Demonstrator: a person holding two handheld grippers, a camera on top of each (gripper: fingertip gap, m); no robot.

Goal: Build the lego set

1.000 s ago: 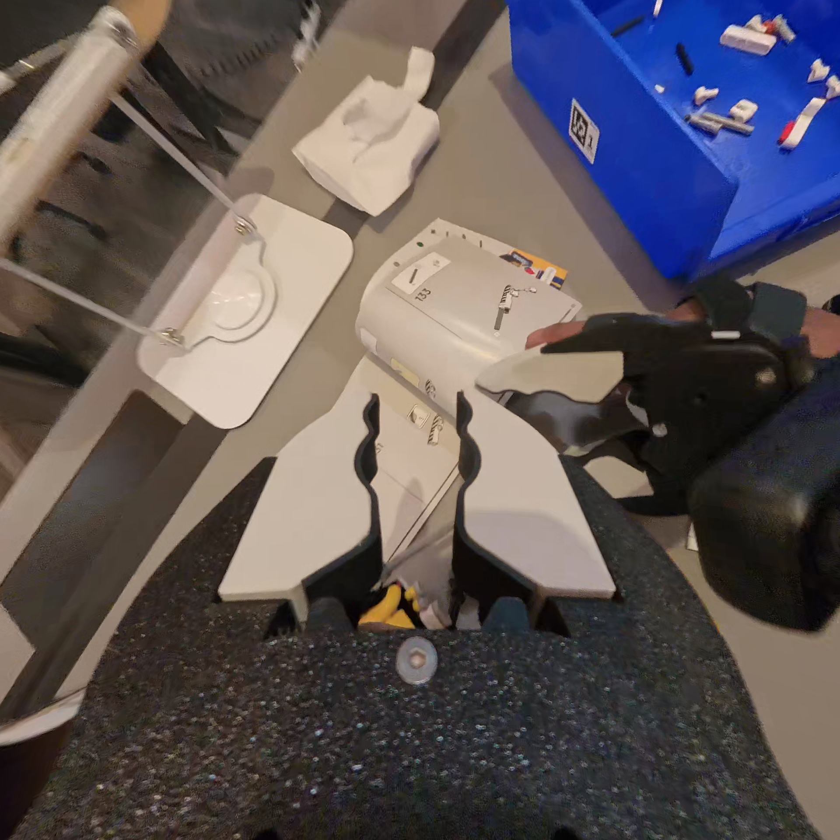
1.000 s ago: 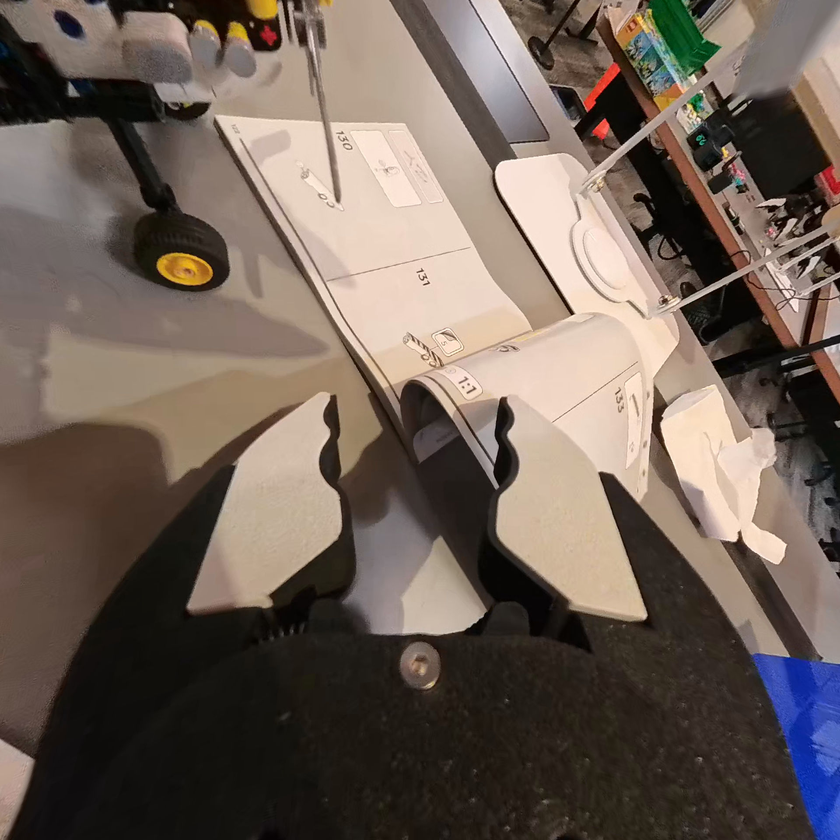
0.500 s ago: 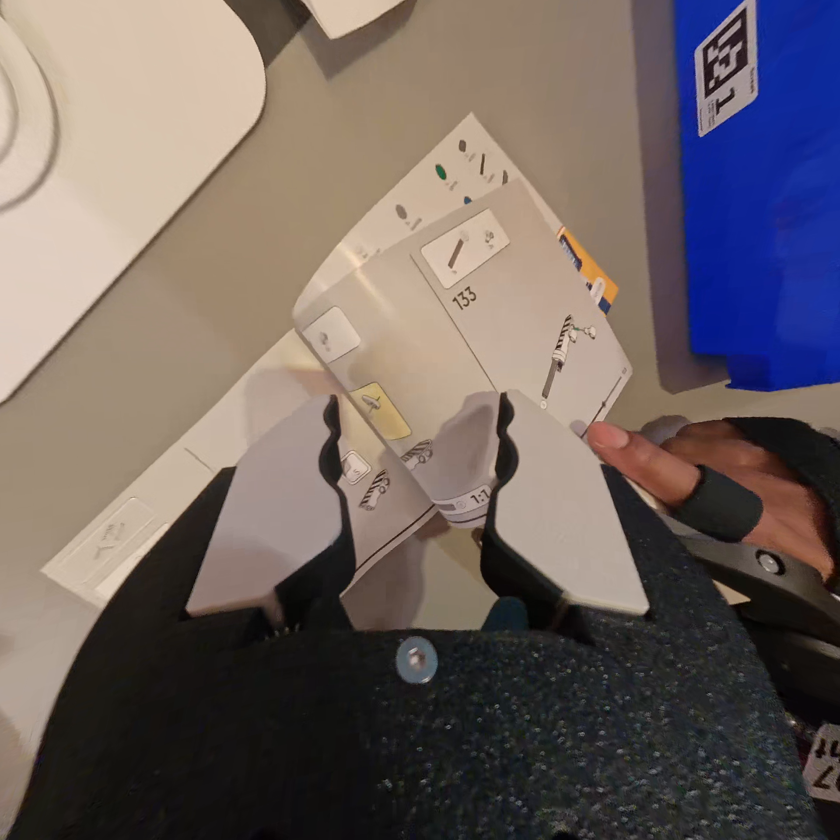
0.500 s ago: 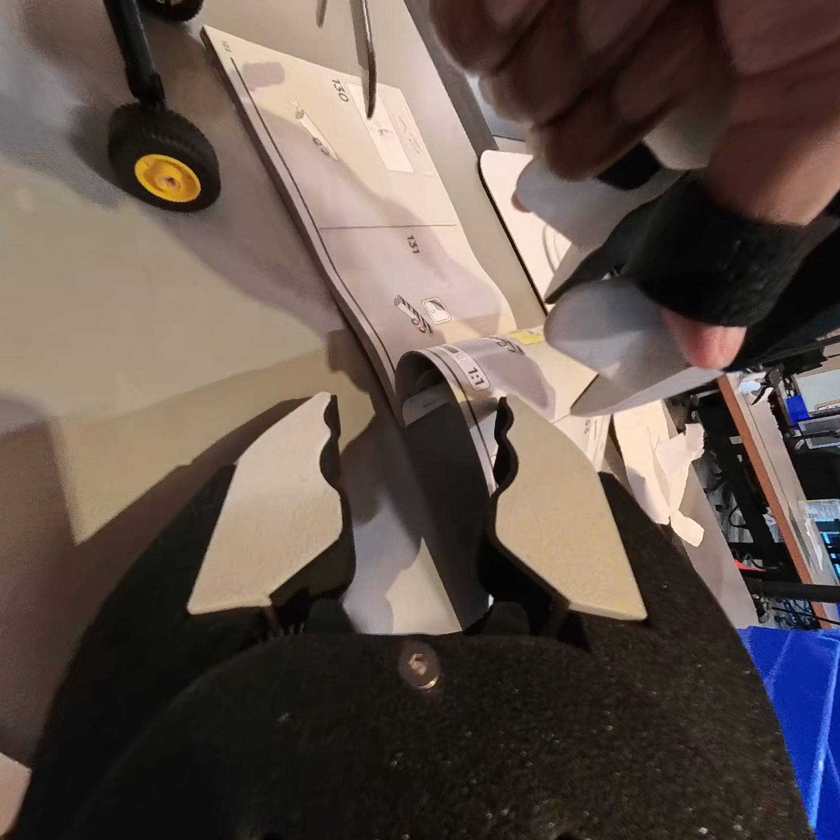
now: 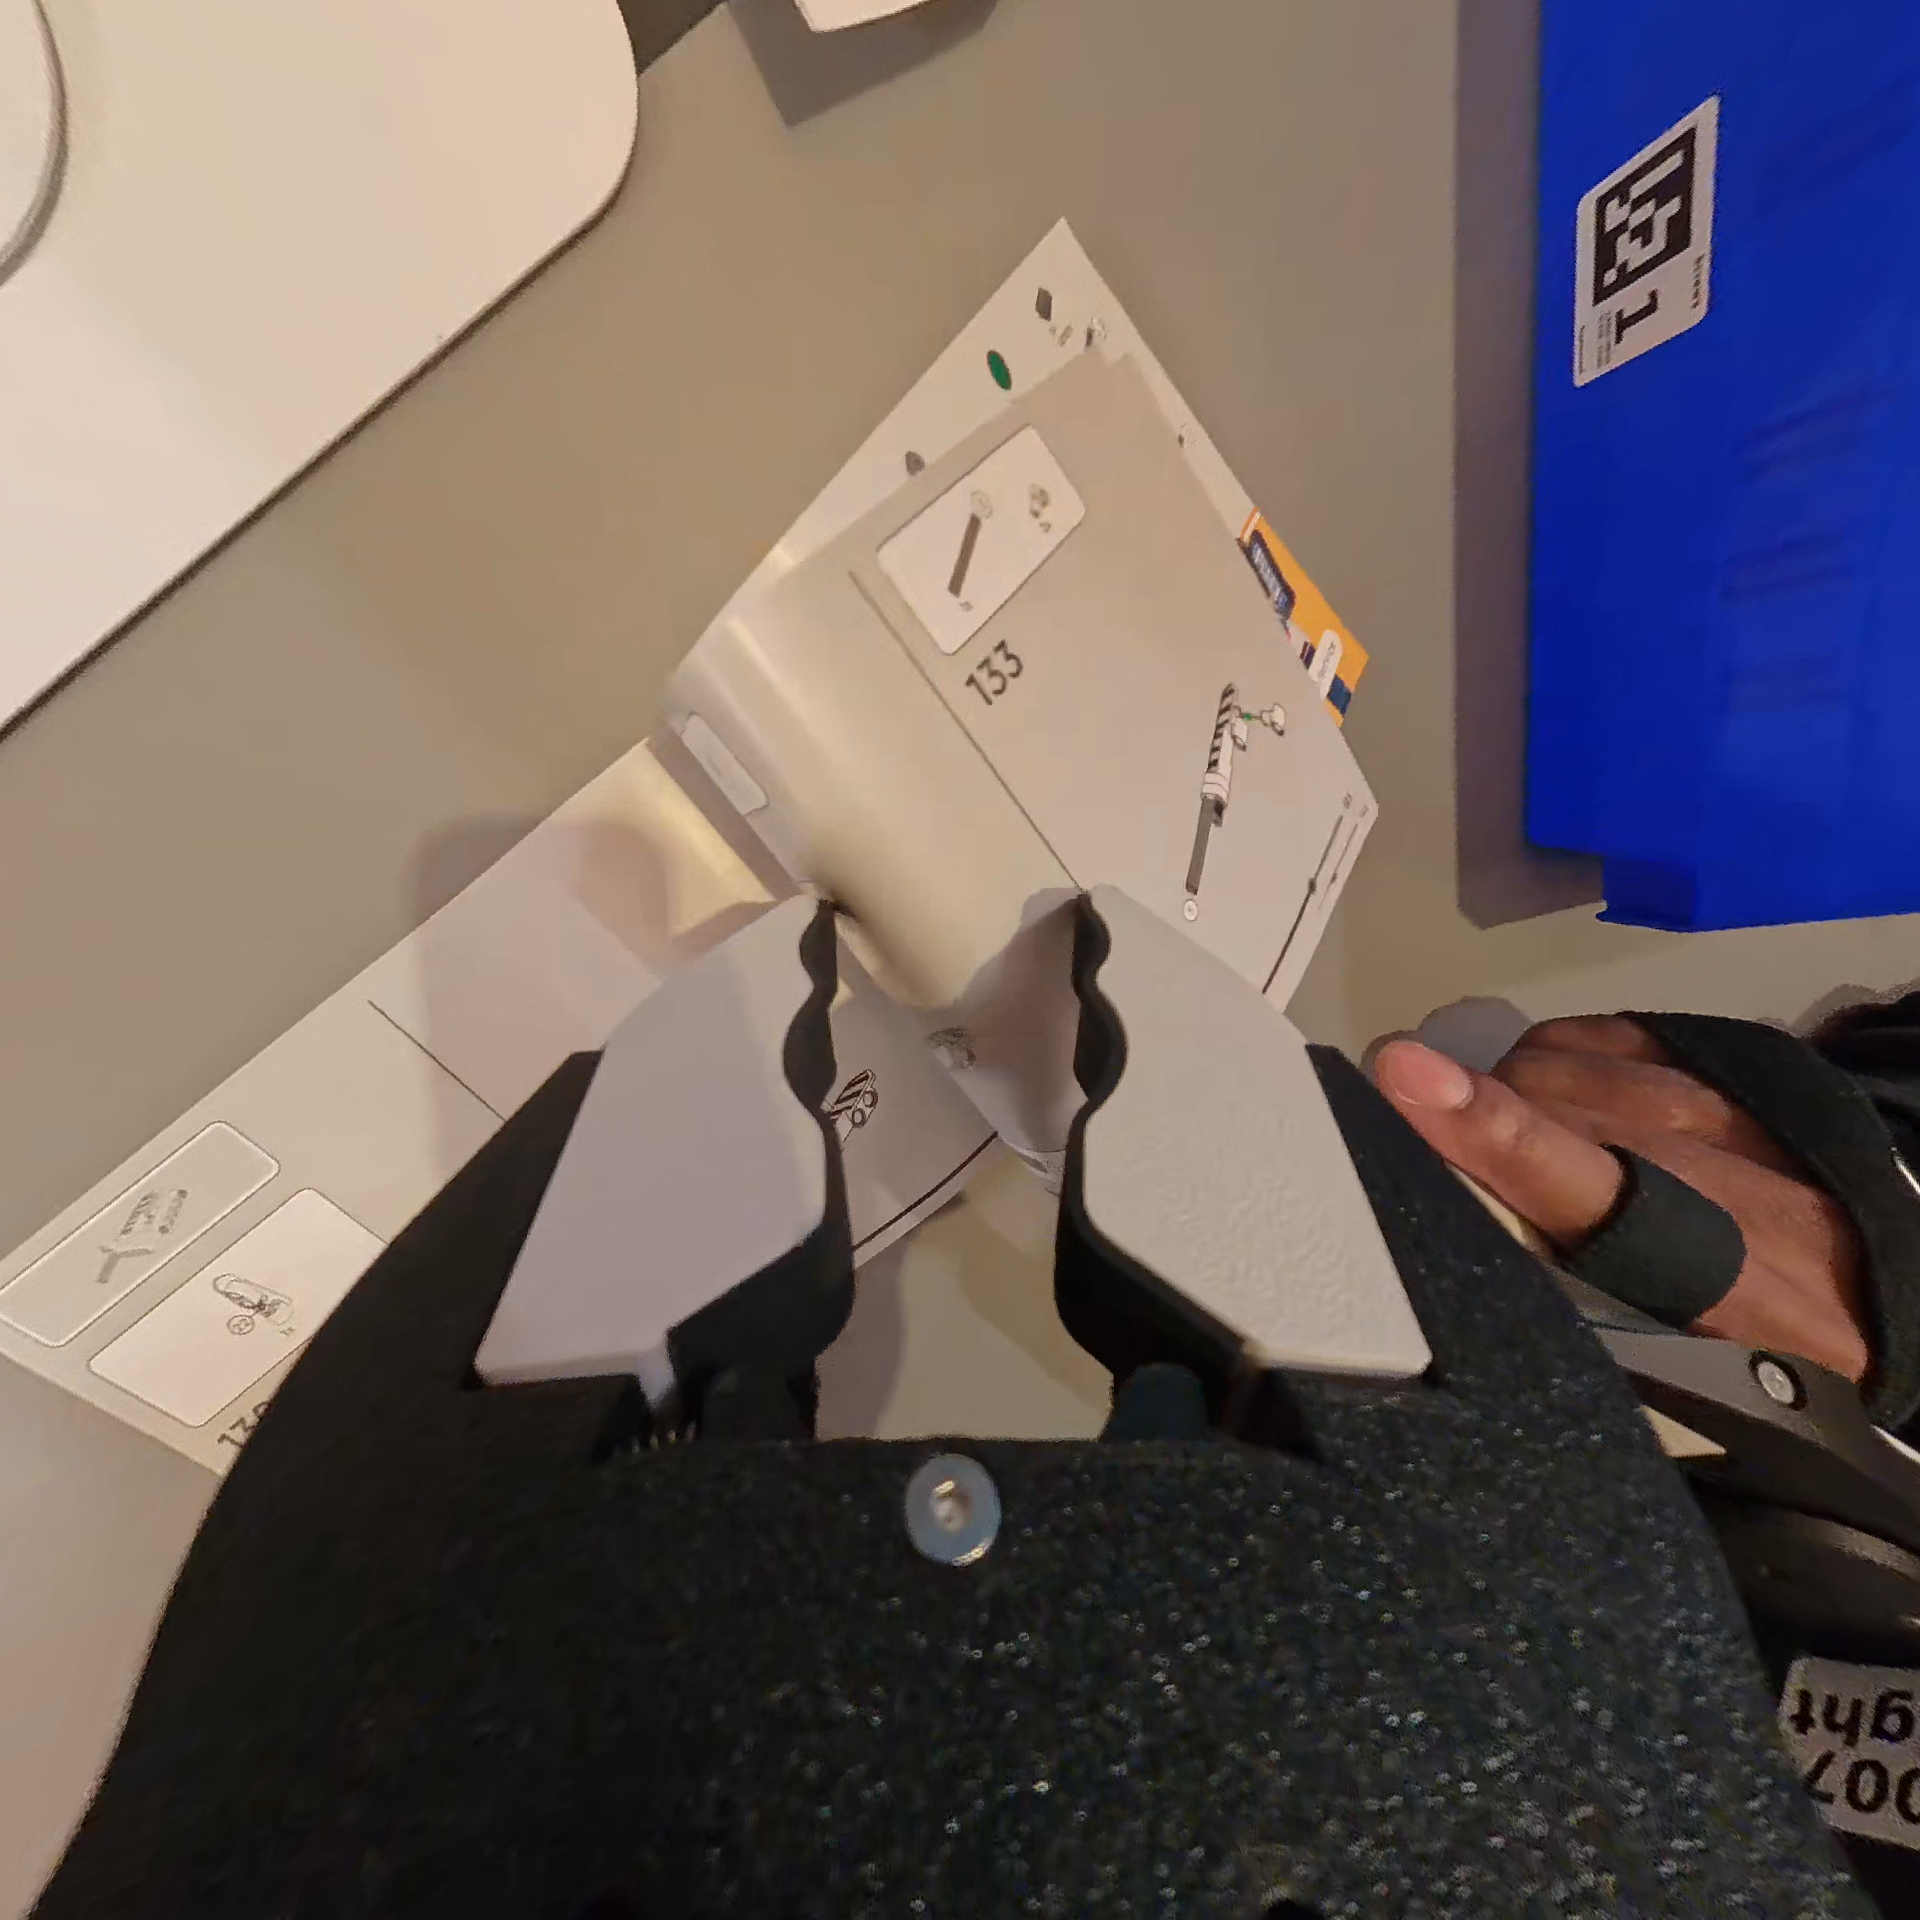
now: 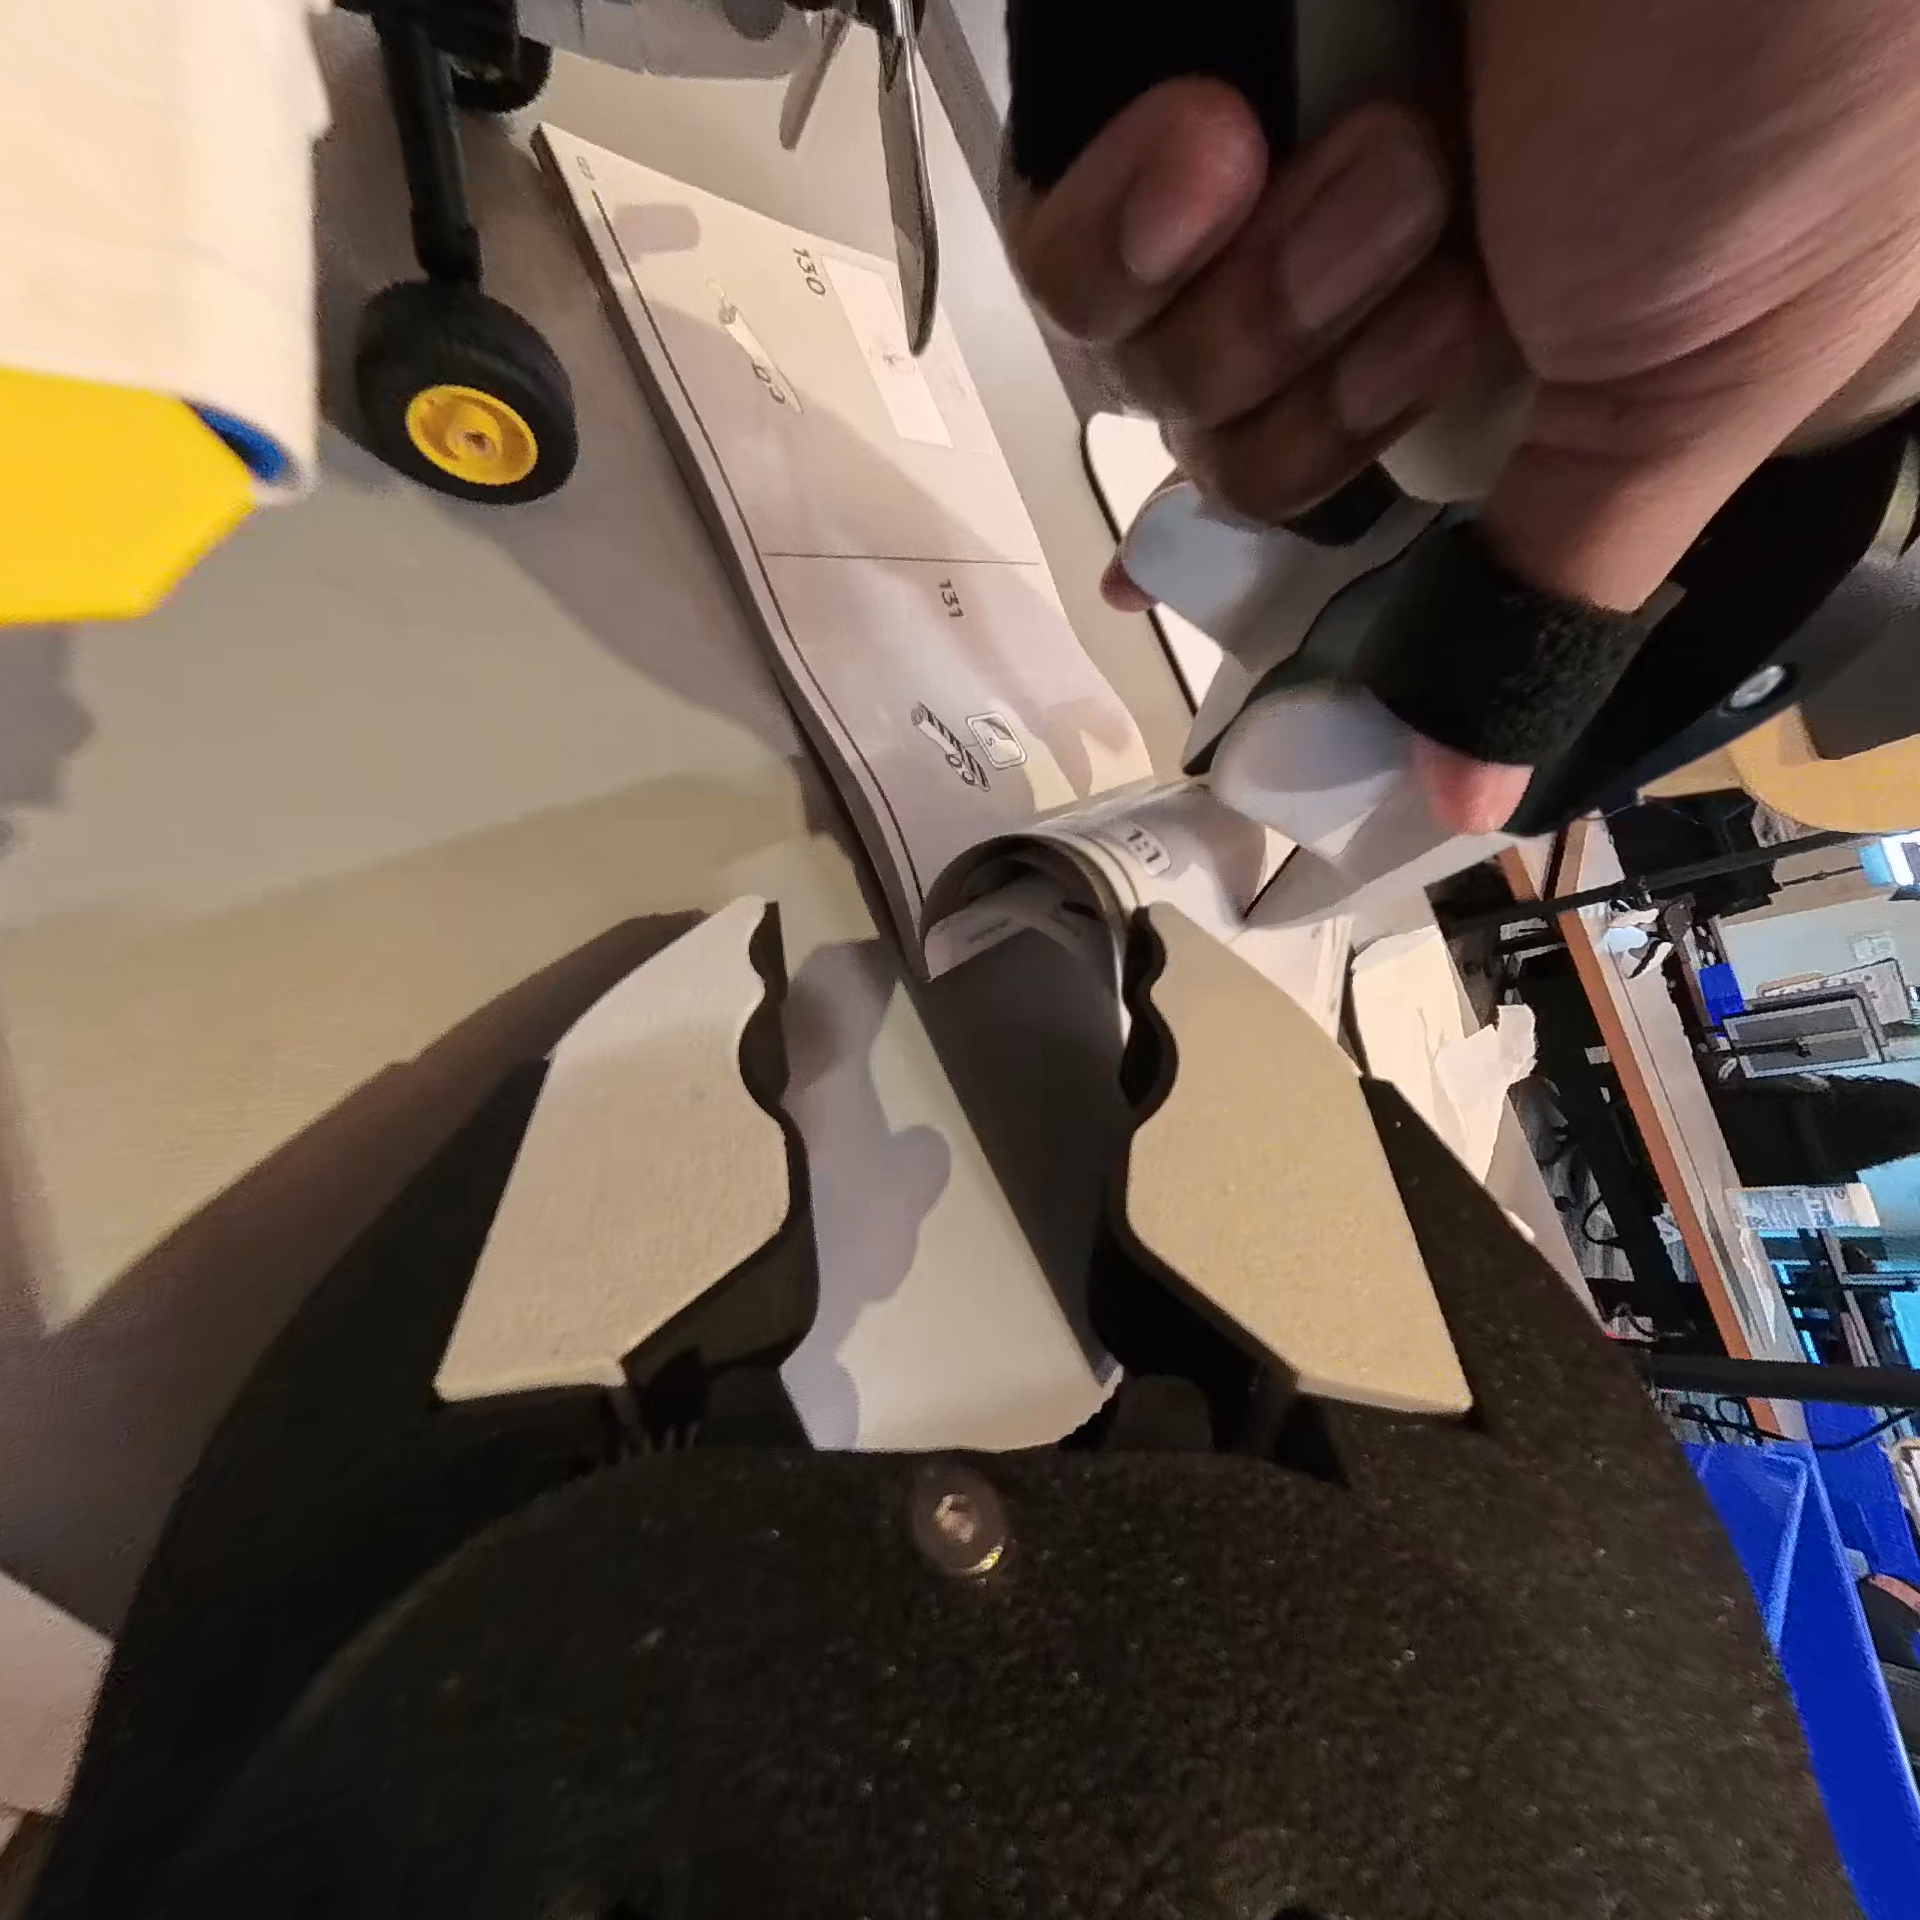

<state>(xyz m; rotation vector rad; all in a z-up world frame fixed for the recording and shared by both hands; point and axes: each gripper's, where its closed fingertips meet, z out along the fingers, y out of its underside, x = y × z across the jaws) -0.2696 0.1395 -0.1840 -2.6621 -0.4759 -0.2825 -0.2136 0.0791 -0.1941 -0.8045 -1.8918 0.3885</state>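
White and rounded, a flat plastic stand base (image 5: 260,260) lies on the grey tabletop (image 5: 582,540) at your far left, well clear of the work. Next comes the open grey-paged instruction booklet (image 5: 343,1122), lying flat, with one page curled up into a loose roll (image 5: 935,831). Your left gripper (image 5: 951,914) comes down over that roll with its fingers spread and the curl bulging between the tips; whether they press it, you cannot tell. Your right gripper (image 6: 951,914) is also spread, one finger (image 6: 1247,1091) beside the roll's open end (image 6: 1029,883), gripping nothing. A black toy wheel with a yellow hub (image 6: 468,416) stands beyond the booklet. At your right, a deep blue plastic bin (image 5: 1725,520) crowds the booklet's far corner.
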